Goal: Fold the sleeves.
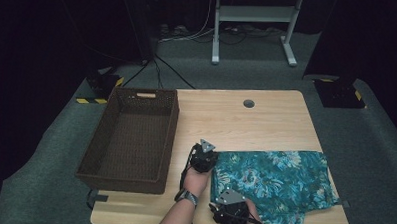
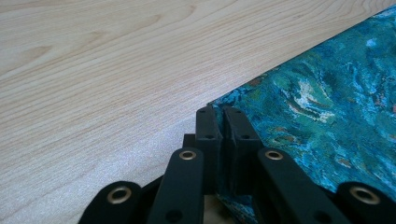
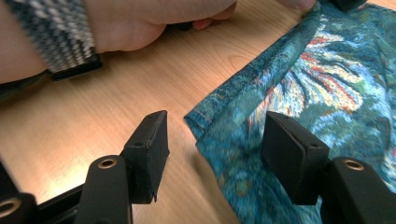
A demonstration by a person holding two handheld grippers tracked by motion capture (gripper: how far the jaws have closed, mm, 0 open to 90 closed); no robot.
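Note:
A folded teal floral cloth (image 1: 276,182) lies on the front right of the wooden table (image 1: 236,121). My left gripper (image 1: 205,160) is at the cloth's far left corner. In the left gripper view its jaws (image 2: 223,116) are shut on the edge of the cloth (image 2: 327,93), flat on the table. My right gripper (image 1: 228,210) is at the near left corner. In the right gripper view it (image 3: 217,140) stands open, one jaw on each side of the cloth's corner (image 3: 205,121), with the pads clear of the fabric.
A dark woven basket (image 1: 171,136) stands on the table's left side, close to my left gripper. The left hand with a woven watch band (image 3: 60,37) rests on the wood just beyond the right gripper. A desk frame (image 1: 254,24) stands on the floor behind.

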